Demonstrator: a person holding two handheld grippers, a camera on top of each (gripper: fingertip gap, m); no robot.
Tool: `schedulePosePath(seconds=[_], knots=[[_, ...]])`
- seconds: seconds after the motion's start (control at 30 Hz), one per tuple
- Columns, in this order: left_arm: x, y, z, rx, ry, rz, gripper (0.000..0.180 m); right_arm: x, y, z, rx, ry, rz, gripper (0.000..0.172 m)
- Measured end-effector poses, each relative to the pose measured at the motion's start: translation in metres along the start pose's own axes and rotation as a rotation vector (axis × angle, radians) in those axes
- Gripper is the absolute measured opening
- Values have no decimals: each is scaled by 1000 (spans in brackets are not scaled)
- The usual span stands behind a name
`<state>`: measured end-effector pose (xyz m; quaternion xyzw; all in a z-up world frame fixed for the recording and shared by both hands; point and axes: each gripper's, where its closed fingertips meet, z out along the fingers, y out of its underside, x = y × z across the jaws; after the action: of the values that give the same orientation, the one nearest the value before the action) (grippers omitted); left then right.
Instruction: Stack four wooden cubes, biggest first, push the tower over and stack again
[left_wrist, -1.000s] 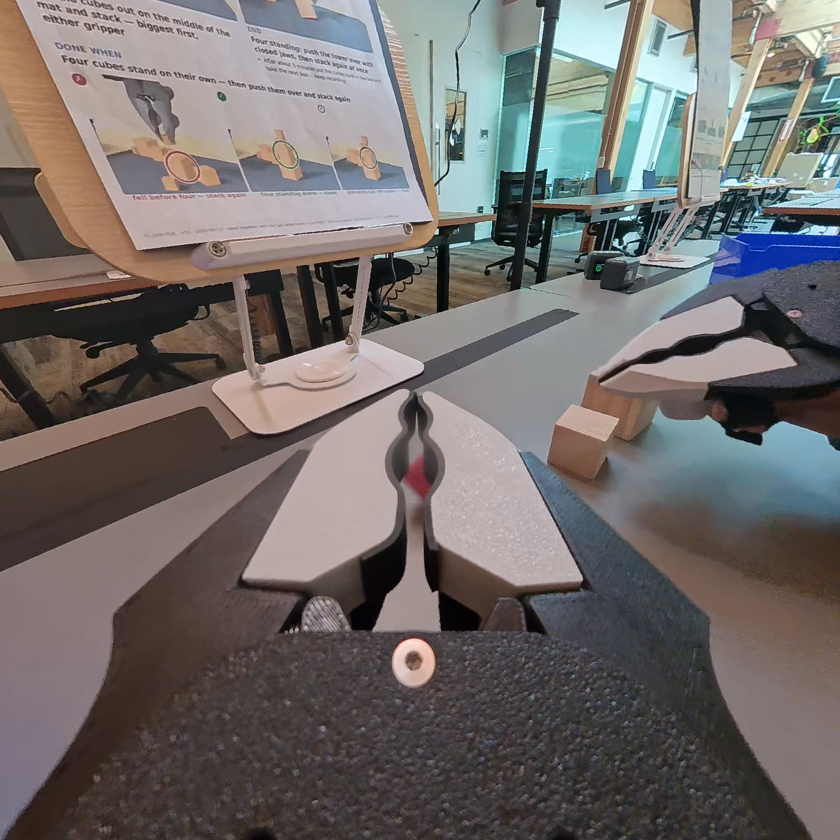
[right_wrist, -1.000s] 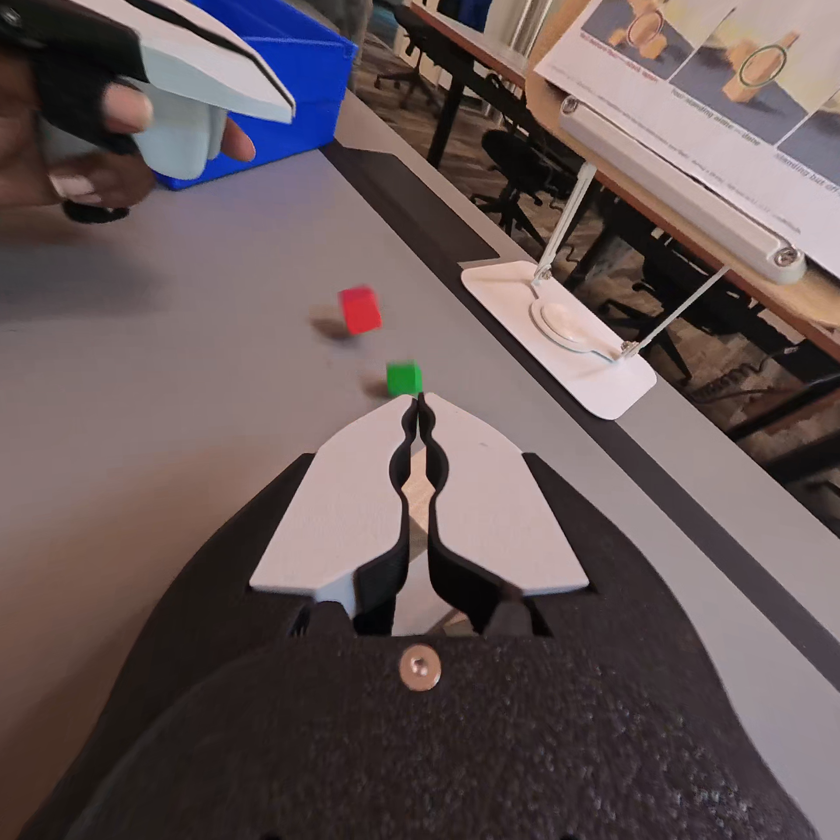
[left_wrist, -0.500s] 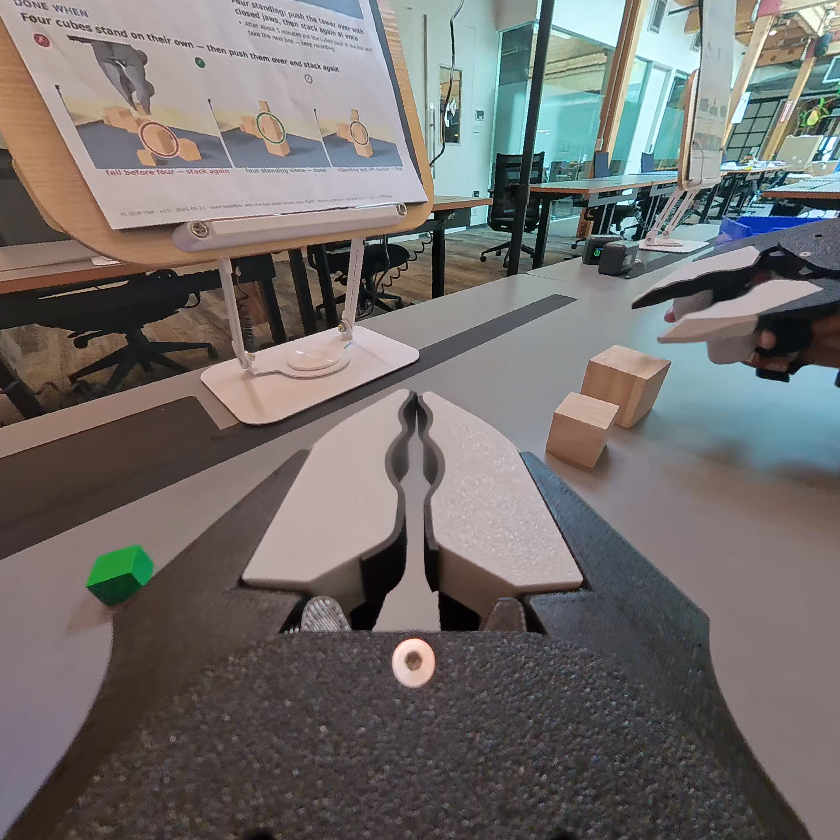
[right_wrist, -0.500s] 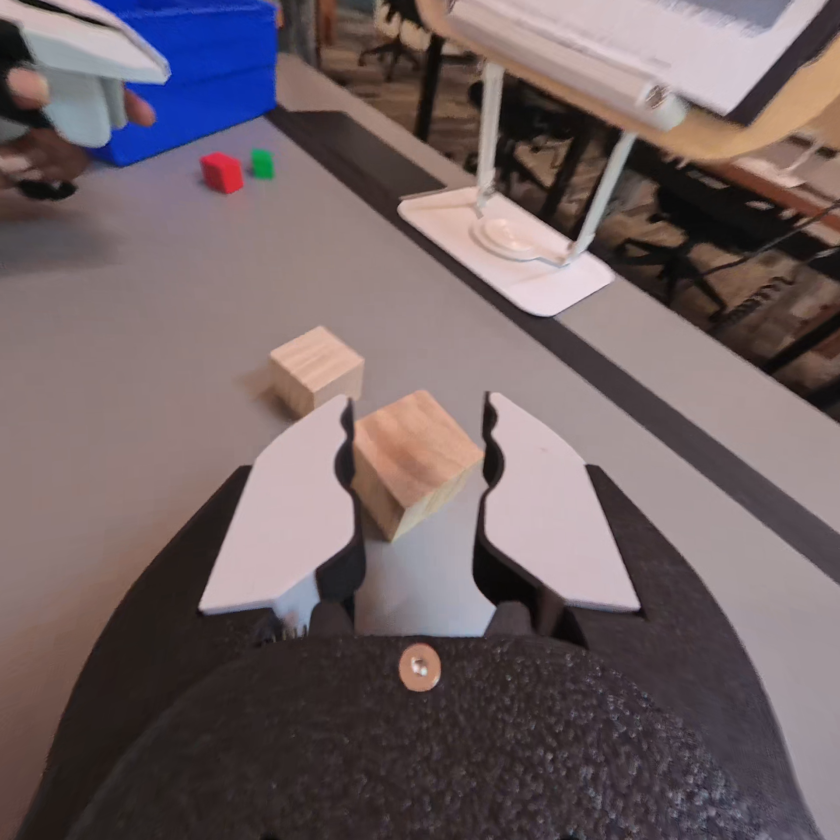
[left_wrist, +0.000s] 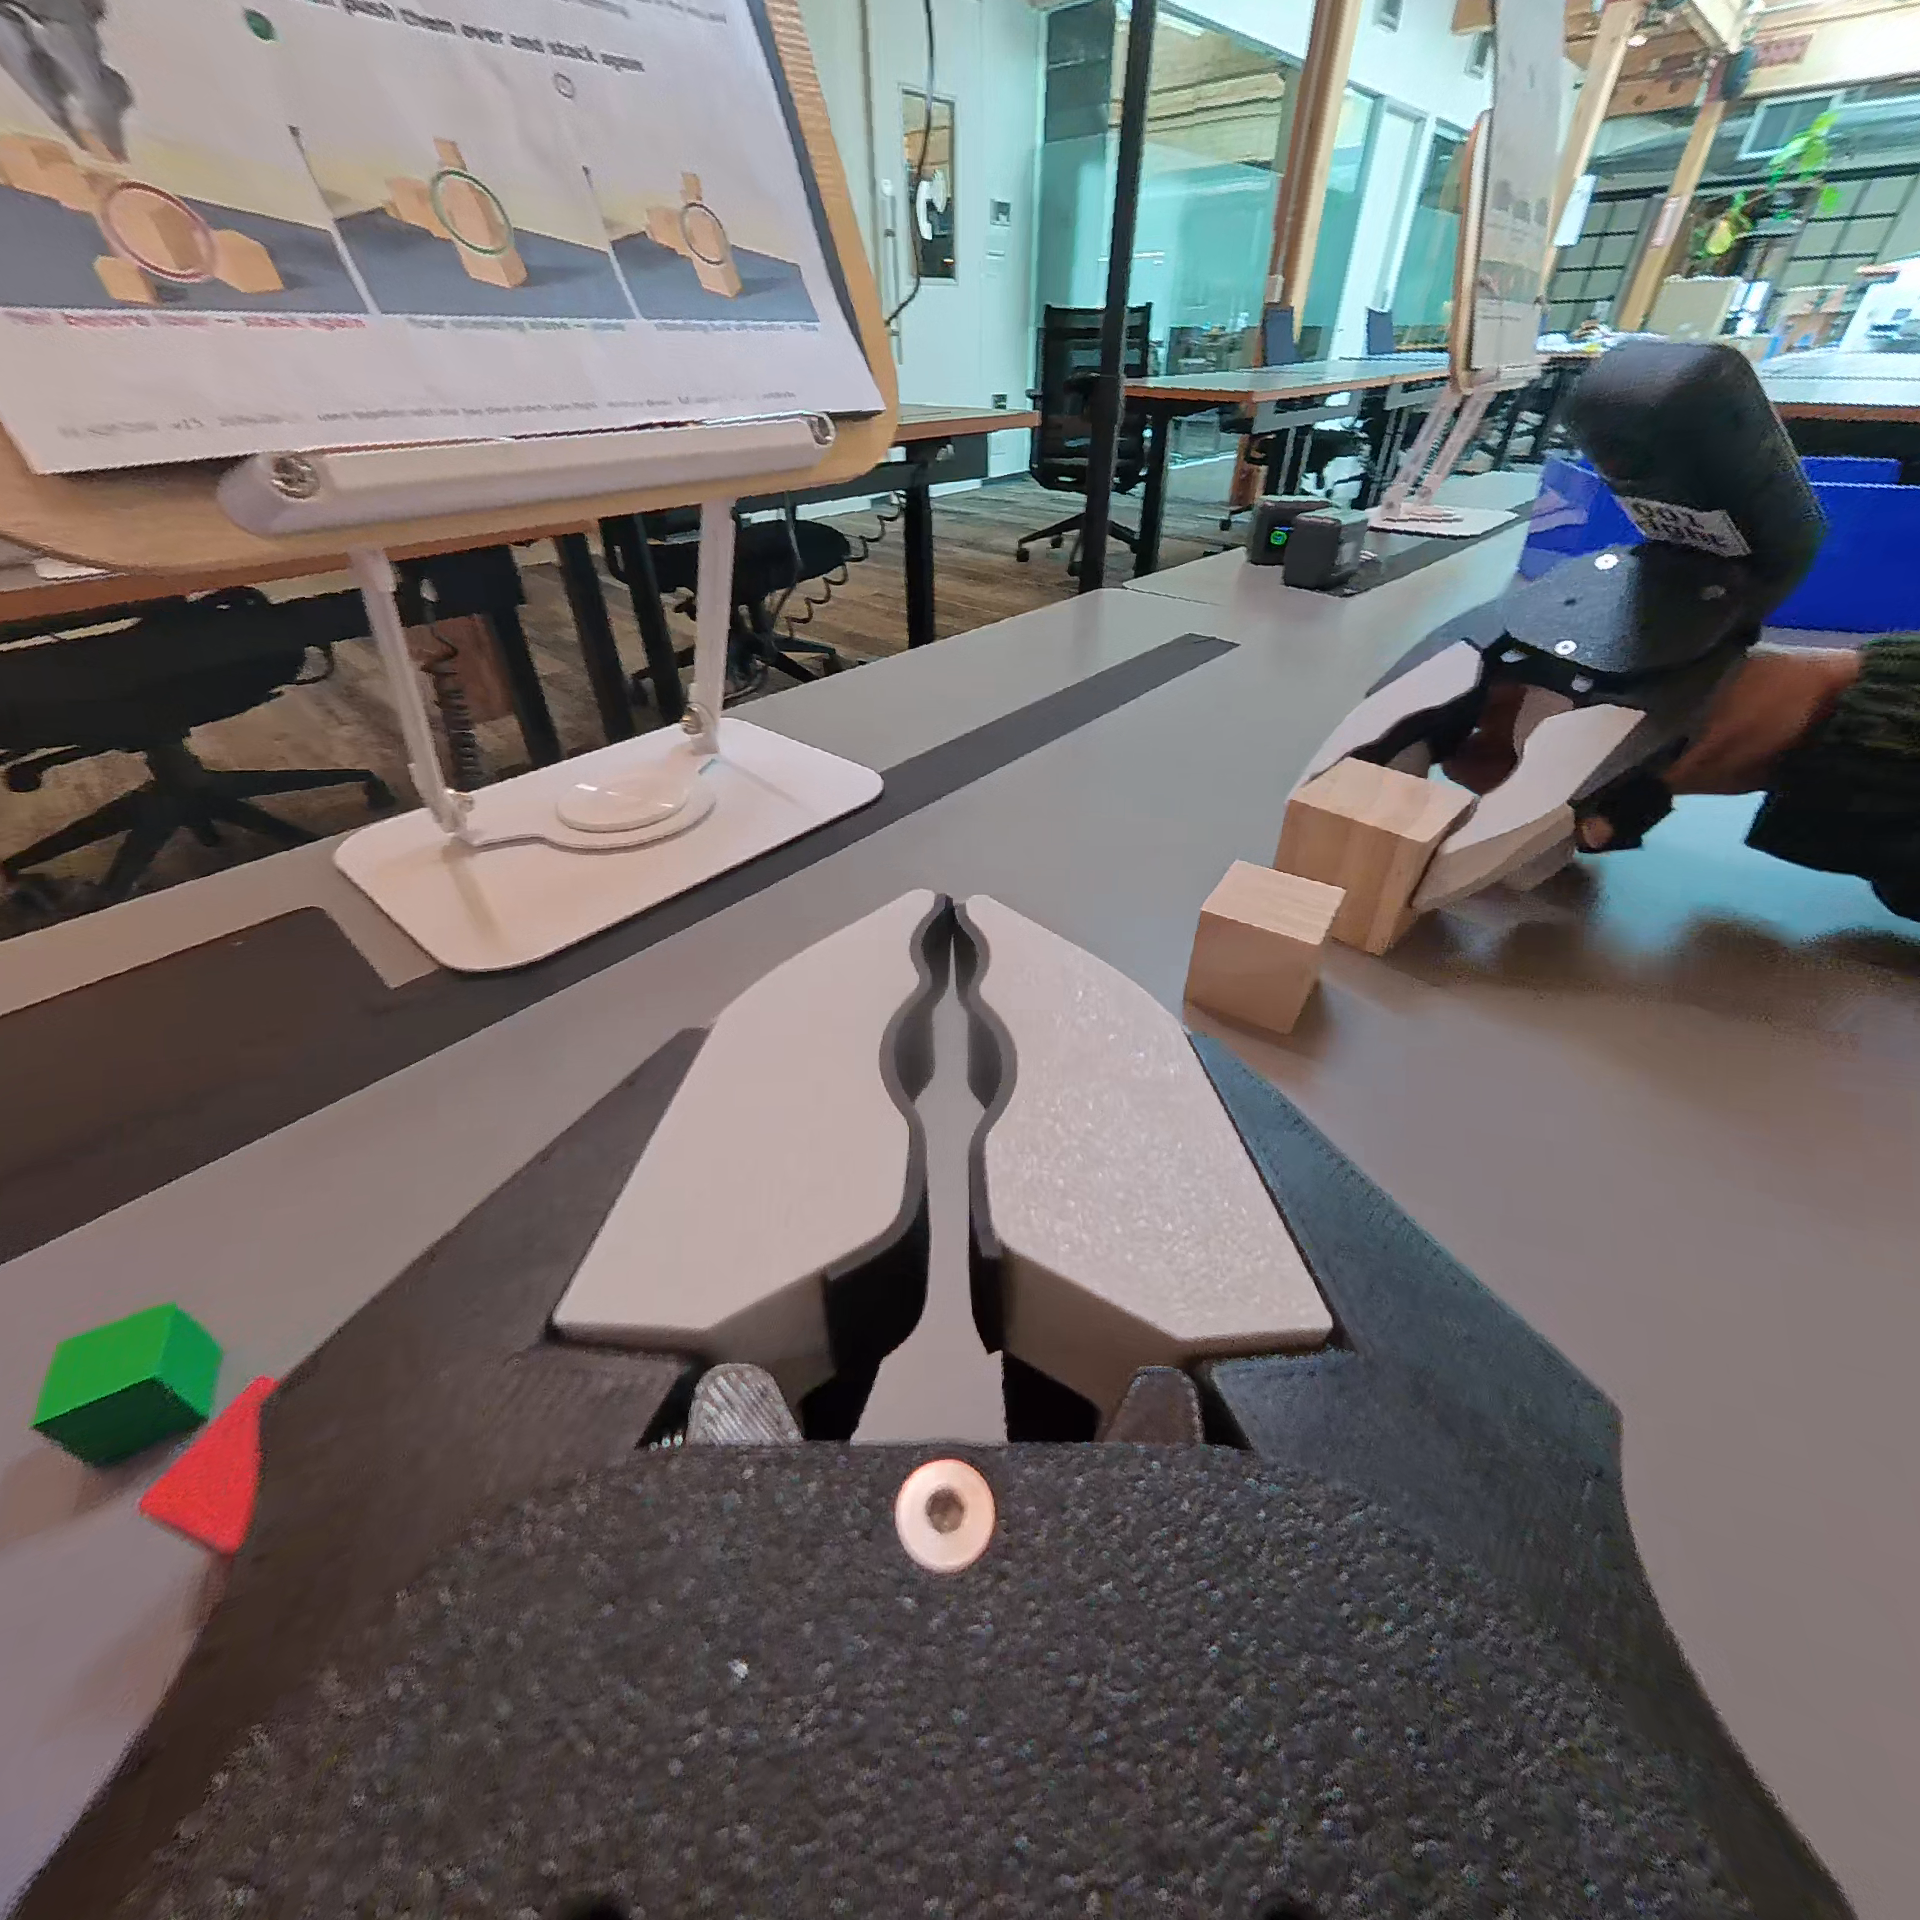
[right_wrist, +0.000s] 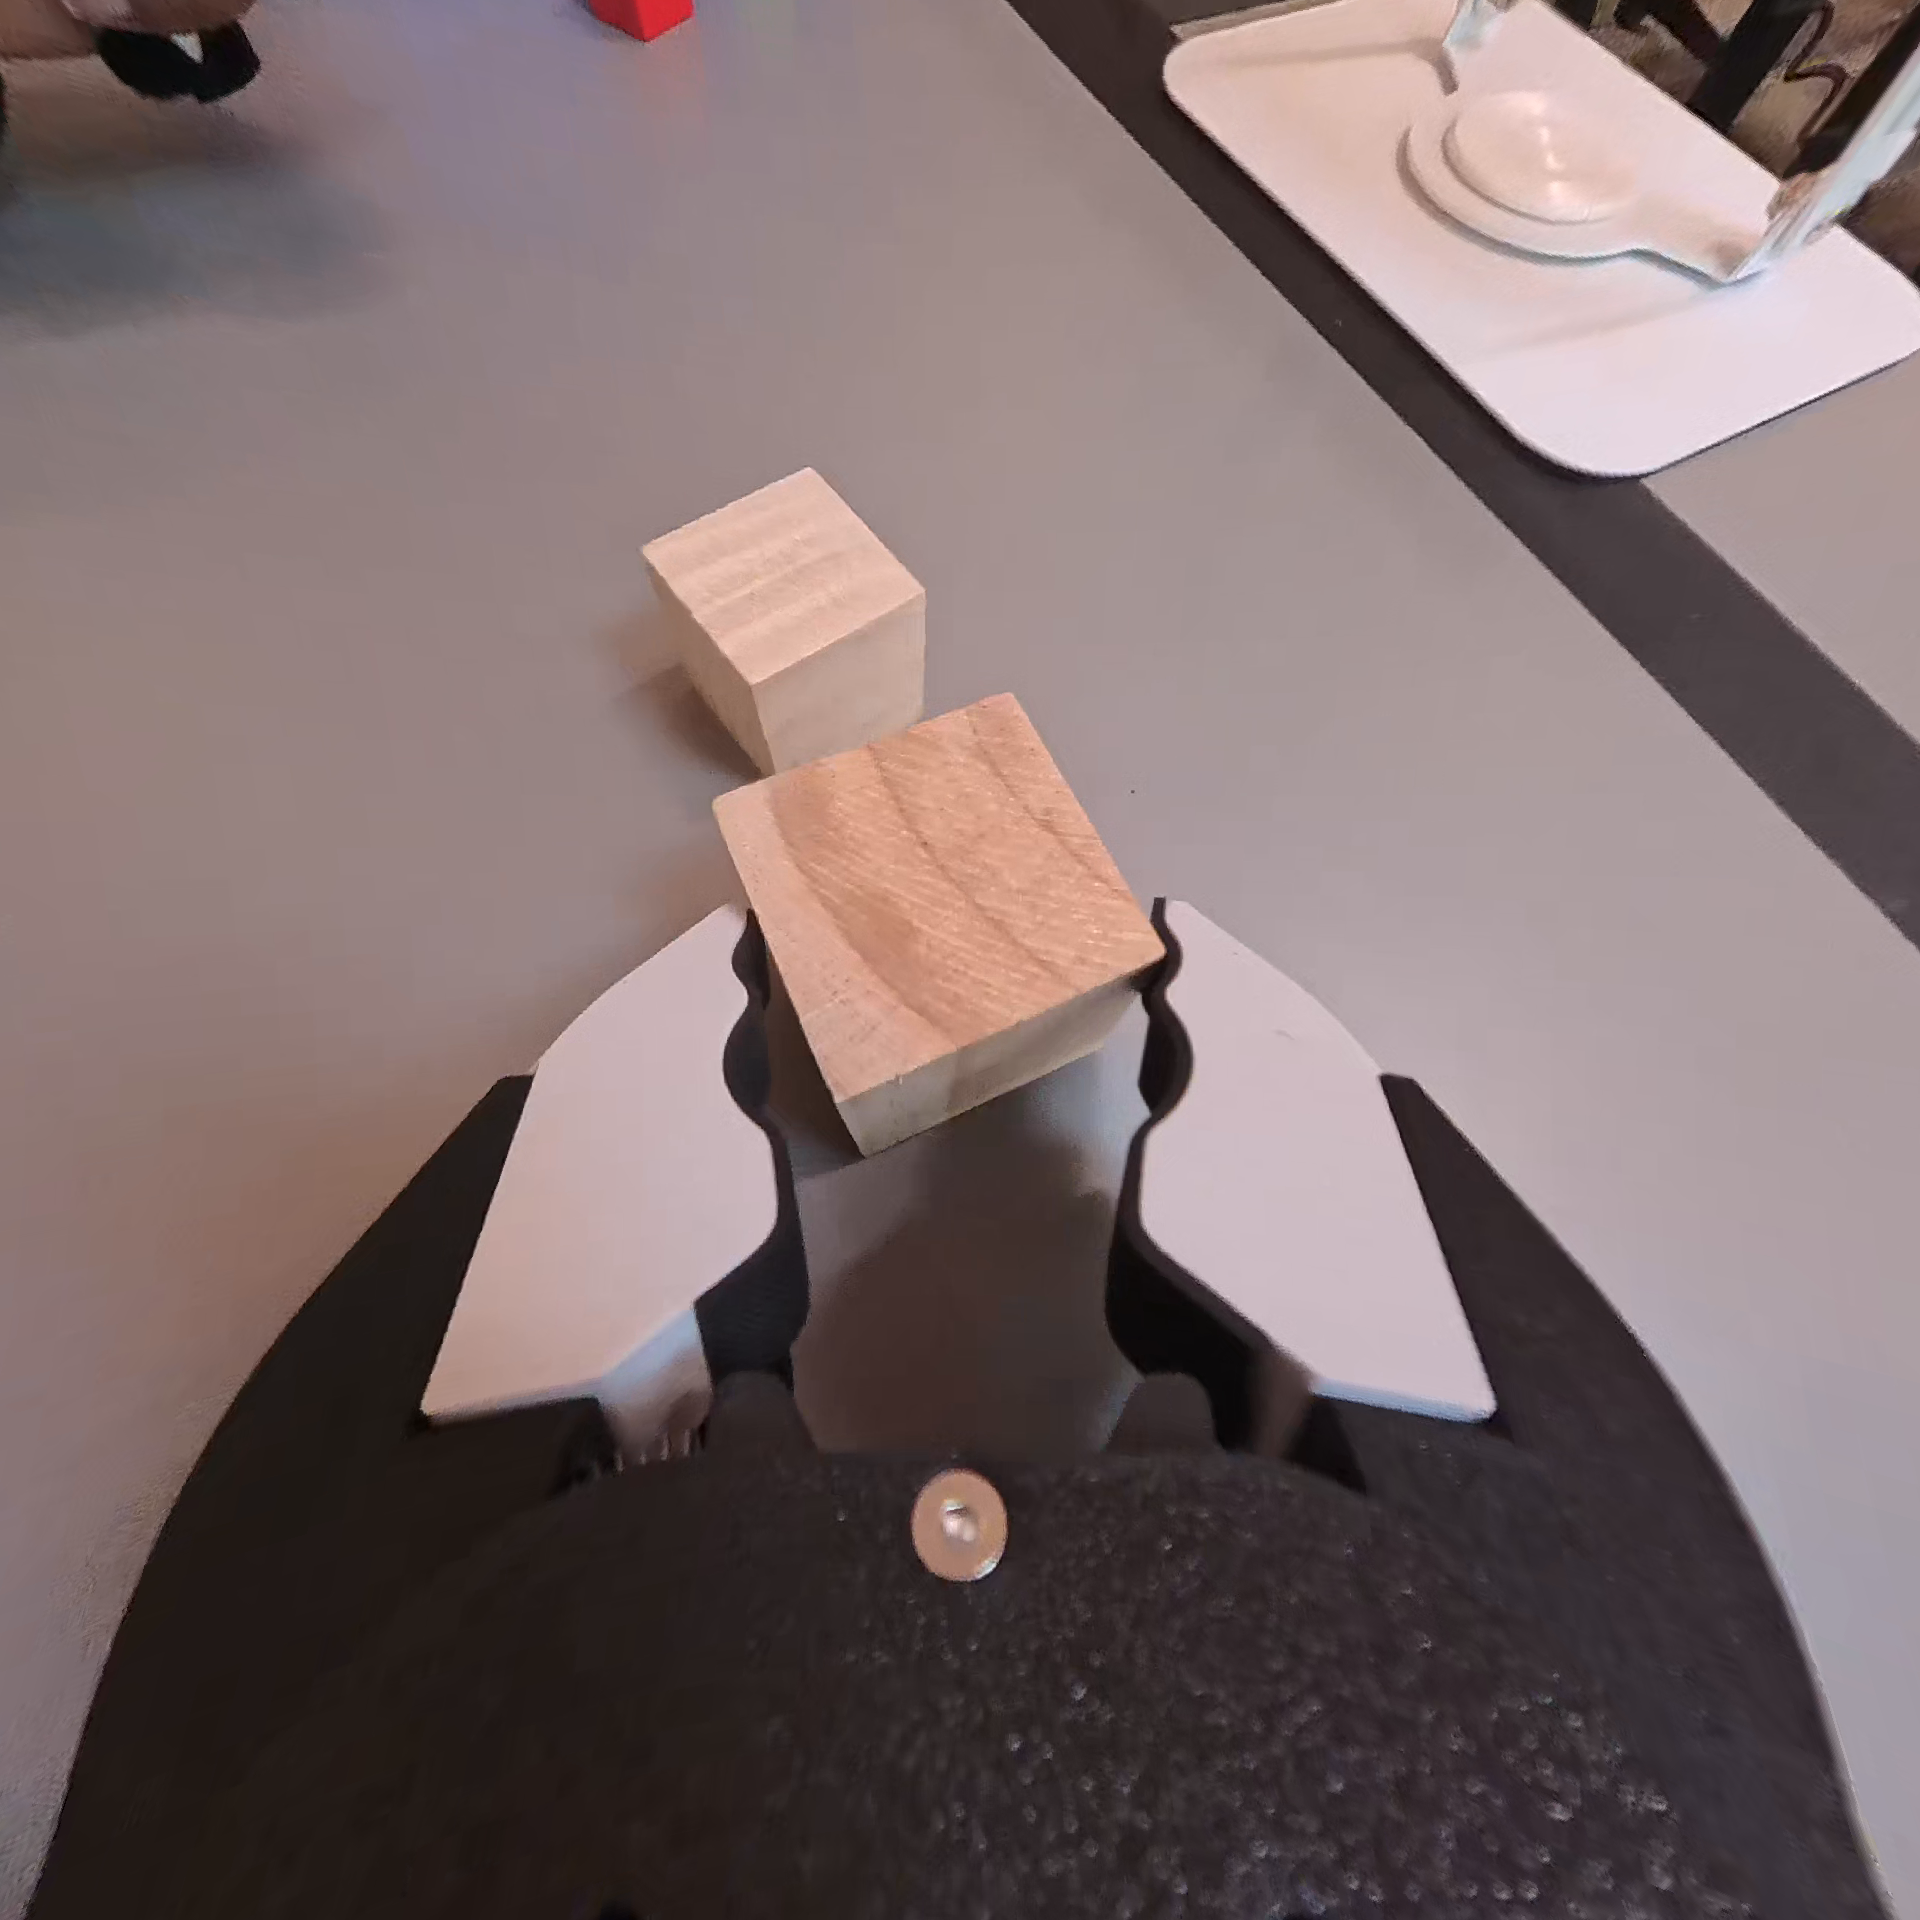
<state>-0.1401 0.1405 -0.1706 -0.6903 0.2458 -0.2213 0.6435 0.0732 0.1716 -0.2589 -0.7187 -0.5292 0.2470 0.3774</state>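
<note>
The big wooden cube rests on the grey table, turned at an angle between the fingers of my right gripper. That gripper is open and straddles the cube's near part without clamping it. It also shows in the left wrist view around the same cube. A smaller pale wooden cube sits just beyond it, close to its far corner. My left gripper is shut and empty, low over the table. A small green cube and a red cube lie at its left.
A white stand base holding an instruction sheet sits on the dark strip at the table's far edge, and shows in the right wrist view. A blue bin stands behind the right gripper. A person's hand holds the left gripper. Across from one pair of fingers to the other is roughly 25 cm.
My right gripper went from shut to wide open and came down around the big cube. The green and red cubes rolled away and now lie beside my left gripper, which stayed shut.
</note>
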Motion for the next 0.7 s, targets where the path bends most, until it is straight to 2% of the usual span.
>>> schedulePosePath(seconds=[0.23, 0.37, 0.43, 0.57, 0.7], knots=[[46, 4, 7, -53, 231, -3, 14, -39, -48, -29, 145, -5, -49, 70], [96, 11, 8, -127, 453, -41, 43, -75, -67, -18, 176, -80, -65, 70], [120, 21, 9, -187, 521, 14, 59, -91, -72, -8, 174, -125, -65, 70], [148, 26, 10, -211, 573, 106, 63, -115, -80, 4, 183, -194, -79, 70], [145, 26, 10, -216, 552, 129, 53, -120, -83, 4, 194, -205, -75, 69]])
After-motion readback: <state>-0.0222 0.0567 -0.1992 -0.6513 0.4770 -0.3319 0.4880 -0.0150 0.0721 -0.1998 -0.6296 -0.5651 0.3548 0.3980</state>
